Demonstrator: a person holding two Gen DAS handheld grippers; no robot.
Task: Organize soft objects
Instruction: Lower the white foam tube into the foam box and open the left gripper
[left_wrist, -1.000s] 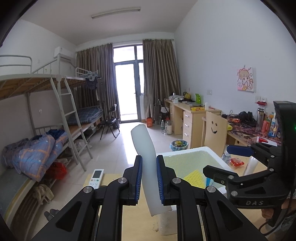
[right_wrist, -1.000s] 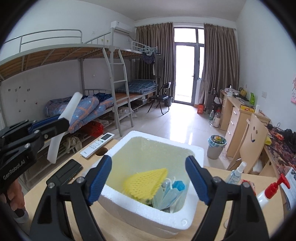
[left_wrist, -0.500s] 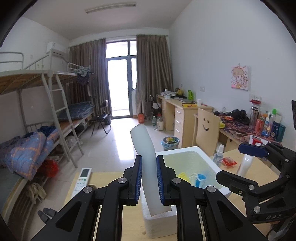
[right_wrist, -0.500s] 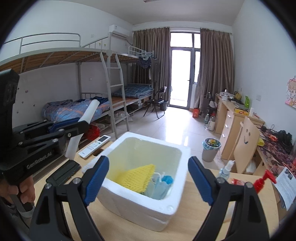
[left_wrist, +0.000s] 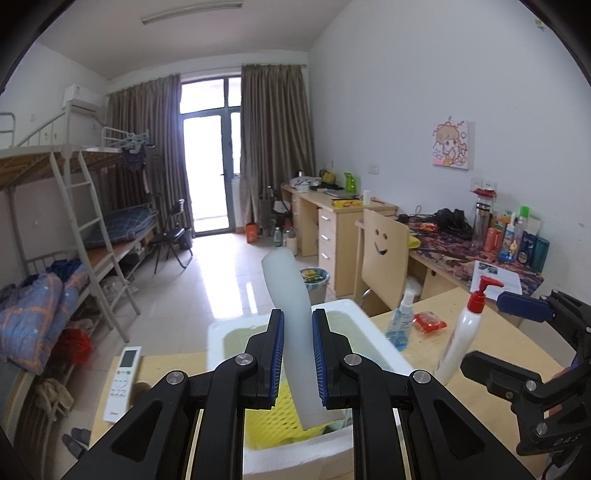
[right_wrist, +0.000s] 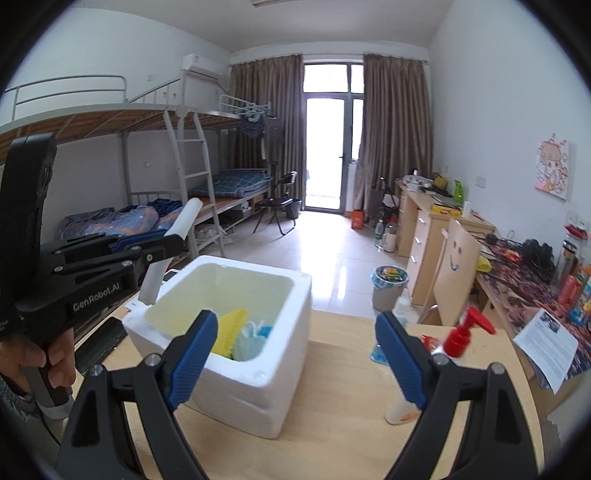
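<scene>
The left gripper (left_wrist: 297, 354) pinches a white foam tube (left_wrist: 291, 317) in its jaws, tilted over the foam box (right_wrist: 258, 373) at the tabletop's left edge. Lower its bottom end well inside (past the yellow mesh (right_wrist: 229, 338)) before releasing. The right gripper (right_wrist: 295, 363) hangs spread, empty.

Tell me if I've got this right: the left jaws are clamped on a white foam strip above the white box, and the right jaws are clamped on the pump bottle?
Not quite. The right gripper stands wide open and holds nothing; the pump bottle stands on the table beyond it, as the right wrist view shows. The left gripper is indeed clamped on the white foam strip above the white box.
</scene>
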